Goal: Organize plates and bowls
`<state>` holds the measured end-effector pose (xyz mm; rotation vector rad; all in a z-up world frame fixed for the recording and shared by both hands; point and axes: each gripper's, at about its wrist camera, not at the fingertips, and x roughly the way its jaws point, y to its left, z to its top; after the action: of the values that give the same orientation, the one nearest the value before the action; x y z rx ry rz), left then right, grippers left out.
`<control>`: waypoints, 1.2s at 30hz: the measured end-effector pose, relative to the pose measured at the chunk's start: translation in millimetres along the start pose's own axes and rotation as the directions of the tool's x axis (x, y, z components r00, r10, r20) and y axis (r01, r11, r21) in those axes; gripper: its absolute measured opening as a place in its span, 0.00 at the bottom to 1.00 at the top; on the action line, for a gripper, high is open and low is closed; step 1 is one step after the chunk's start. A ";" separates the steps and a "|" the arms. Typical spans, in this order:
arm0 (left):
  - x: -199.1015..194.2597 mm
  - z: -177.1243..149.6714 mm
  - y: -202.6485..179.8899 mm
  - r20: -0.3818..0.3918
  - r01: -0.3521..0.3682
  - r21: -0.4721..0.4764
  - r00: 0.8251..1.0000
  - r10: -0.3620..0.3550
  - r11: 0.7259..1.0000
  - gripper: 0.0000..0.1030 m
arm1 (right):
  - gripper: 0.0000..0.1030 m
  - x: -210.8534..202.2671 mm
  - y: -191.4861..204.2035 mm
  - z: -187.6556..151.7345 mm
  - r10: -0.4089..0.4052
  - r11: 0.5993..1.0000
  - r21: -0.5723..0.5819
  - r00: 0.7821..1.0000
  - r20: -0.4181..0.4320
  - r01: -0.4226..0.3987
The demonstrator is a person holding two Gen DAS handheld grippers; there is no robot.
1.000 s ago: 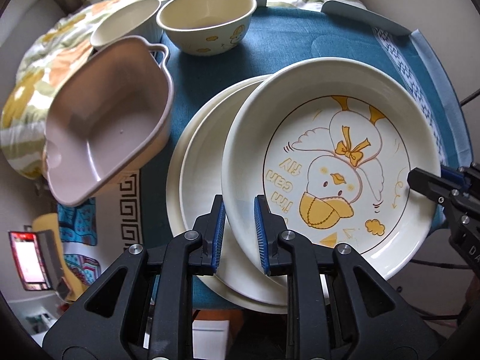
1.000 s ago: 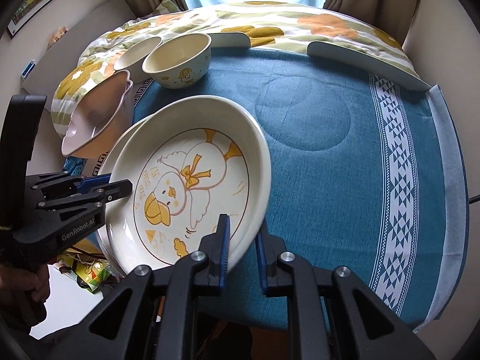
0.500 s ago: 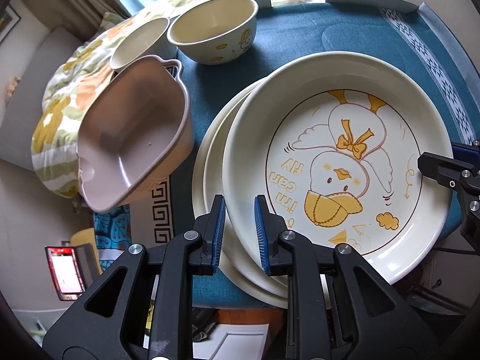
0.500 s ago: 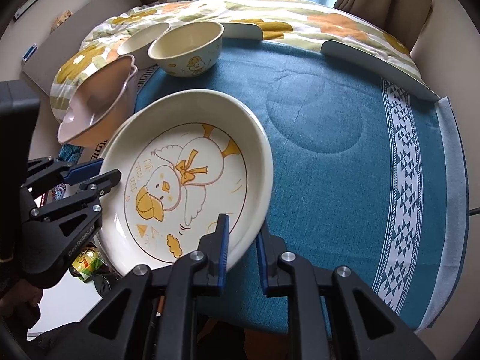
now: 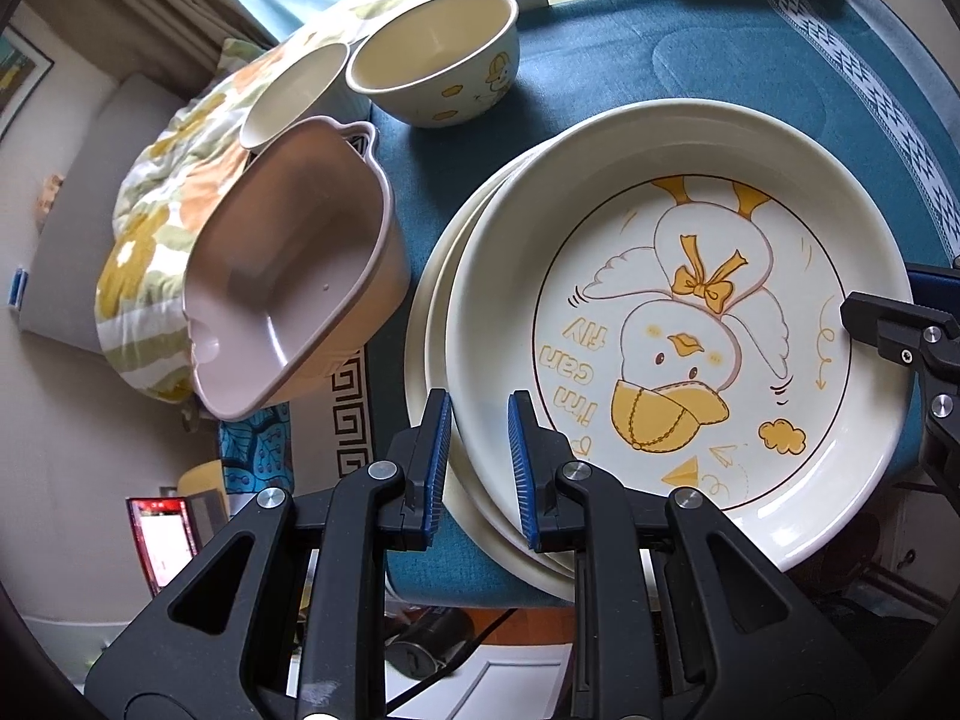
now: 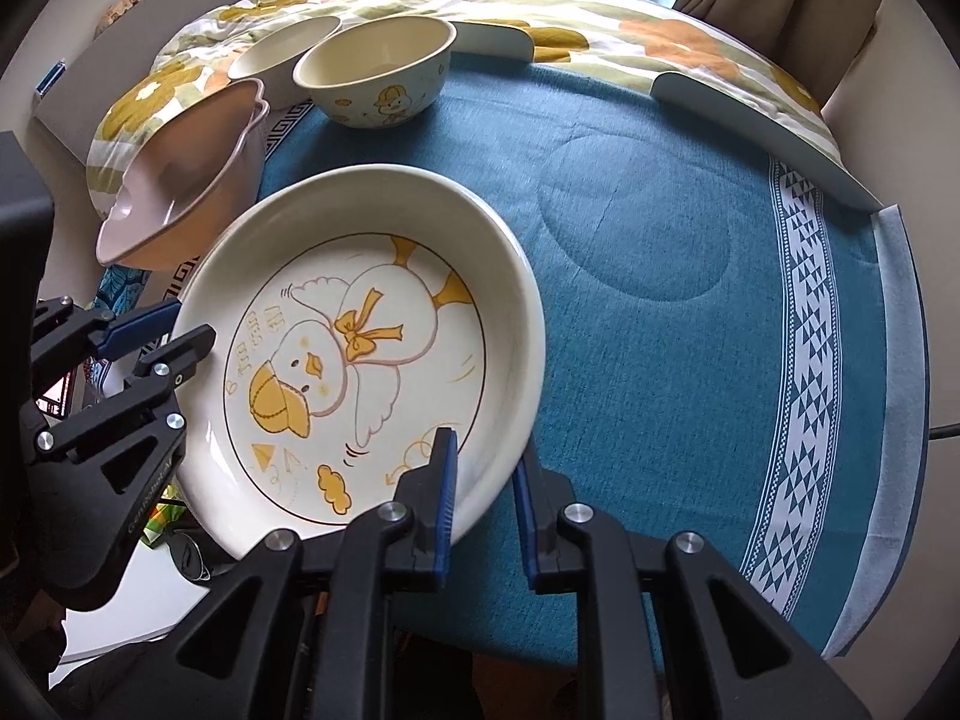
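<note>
Rims of the duck plate (image 6: 336, 360) sit gripped in both hand-held grippers, left (image 5: 479, 438) and right (image 6: 485, 483); contact seems firm; blue table (image 6: 690, 300) open rightward.

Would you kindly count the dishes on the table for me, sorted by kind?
Plates: 2, the duck plate and a plain plate under it.
Round bowls: 2, a duck bowl and a plain bowl.
Pink handled dishes: 1.
Total: 5.
</note>
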<state>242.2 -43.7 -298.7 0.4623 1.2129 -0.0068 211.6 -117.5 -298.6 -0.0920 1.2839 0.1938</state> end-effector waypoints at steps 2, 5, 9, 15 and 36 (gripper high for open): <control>0.2 0.2 1.7 0.000 0.003 -0.004 1.000 -0.003 1.000 0.17 | 0.16 0.0 0.2 -0.2 -0.004 1.000 -0.003 1.000 0.001 0.004; -0.5 -0.5 0.4 -0.001 -0.002 -0.004 1.000 0.002 1.000 0.17 | 0.16 0.5 0.4 0.1 -0.011 1.000 -0.011 1.000 -0.003 0.011; -1.0 -1.4 0.9 -0.005 -0.015 -0.007 1.000 0.015 1.000 0.17 | 0.17 1.9 4.1 0.2 -0.036 0.999 -0.033 0.999 -0.010 0.035; -0.8 -1.5 4.6 -0.005 -0.014 -0.024 1.000 0.013 1.000 0.17 | 0.17 1.0 4.5 0.0 -0.037 0.998 -0.042 0.999 -0.006 0.037; -80.1 -8.5 148.3 0.246 0.168 -0.474 0.968 -0.053 0.864 0.99 | 1.00 -84.6 -20.2 71.8 0.268 0.963 -0.051 0.915 0.301 -0.265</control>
<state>242.5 74.7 -178.4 -0.0602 0.9681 0.1462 260.5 -132.5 -198.0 0.1048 0.9812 0.4322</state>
